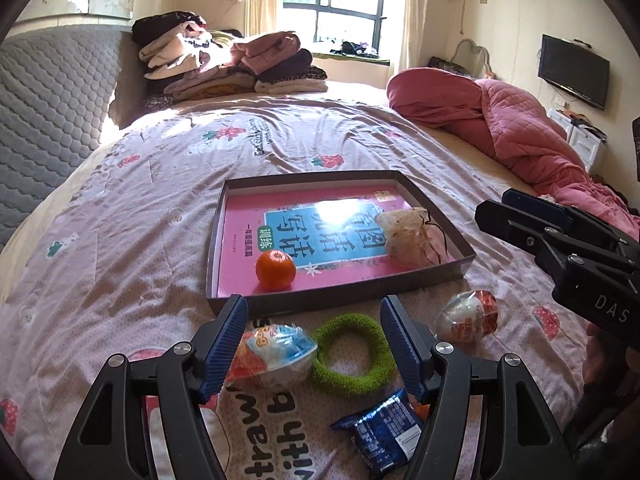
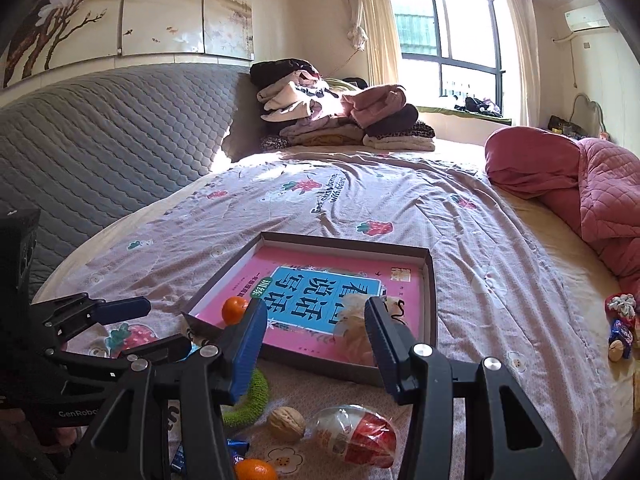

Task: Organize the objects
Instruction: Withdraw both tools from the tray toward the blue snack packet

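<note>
A shallow grey box [image 1: 312, 178] [image 2: 344, 239] lies on the bed with a pink book [image 1: 248, 216] in its bottom, a tangerine [image 1: 275, 269] [image 2: 234, 309] and a mesh pouch [image 1: 412, 240] [image 2: 354, 330] on it. My left gripper [image 1: 314, 310] [image 2: 166, 325] is open and empty, hovering over a blue-wrapped toy egg [image 1: 276, 350] and a green hair ring [image 1: 352, 354] [image 2: 252, 398]. My right gripper [image 2: 316, 307] [image 1: 494, 204] is open and empty before the box's near edge. A red toy egg [image 1: 470, 316] [image 2: 356, 436], a walnut [image 2: 286, 424], a second tangerine [image 2: 256, 470] and a blue snack packet [image 1: 380, 436] lie in front of the box.
The pink strawberry-print bedspread [image 1: 160, 208] covers the bed. Folded clothes [image 1: 224, 64] are piled at its far end, a pink quilt [image 1: 512, 120] is bunched on the right, and a grey padded headboard [image 2: 112, 136] runs along the left. Small wrapped items [image 2: 621, 328] lie at the right edge.
</note>
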Demonstrator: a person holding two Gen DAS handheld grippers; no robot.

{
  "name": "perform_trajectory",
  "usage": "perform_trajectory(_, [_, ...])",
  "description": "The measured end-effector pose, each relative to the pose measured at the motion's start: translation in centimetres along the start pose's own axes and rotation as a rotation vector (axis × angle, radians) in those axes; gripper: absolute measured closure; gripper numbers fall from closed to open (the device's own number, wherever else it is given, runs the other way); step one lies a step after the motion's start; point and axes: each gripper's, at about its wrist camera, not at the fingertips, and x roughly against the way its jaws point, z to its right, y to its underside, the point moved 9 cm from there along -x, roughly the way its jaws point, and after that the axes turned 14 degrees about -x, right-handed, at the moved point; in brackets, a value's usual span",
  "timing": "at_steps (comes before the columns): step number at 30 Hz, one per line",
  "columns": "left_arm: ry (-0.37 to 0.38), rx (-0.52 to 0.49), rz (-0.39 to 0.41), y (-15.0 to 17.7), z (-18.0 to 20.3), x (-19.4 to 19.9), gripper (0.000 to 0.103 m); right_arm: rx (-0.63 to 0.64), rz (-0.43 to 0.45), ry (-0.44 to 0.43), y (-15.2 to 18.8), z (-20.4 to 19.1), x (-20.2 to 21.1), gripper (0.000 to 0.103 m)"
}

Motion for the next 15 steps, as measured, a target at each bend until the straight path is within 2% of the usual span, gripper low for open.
perform_trajectory(15, [0.026, -0.020, -0.043, 4.1, 2.4, 0.4, 0.033, -0.008, -0.053, -0.013, 4.3, -0.3, 1.8, 0.052])
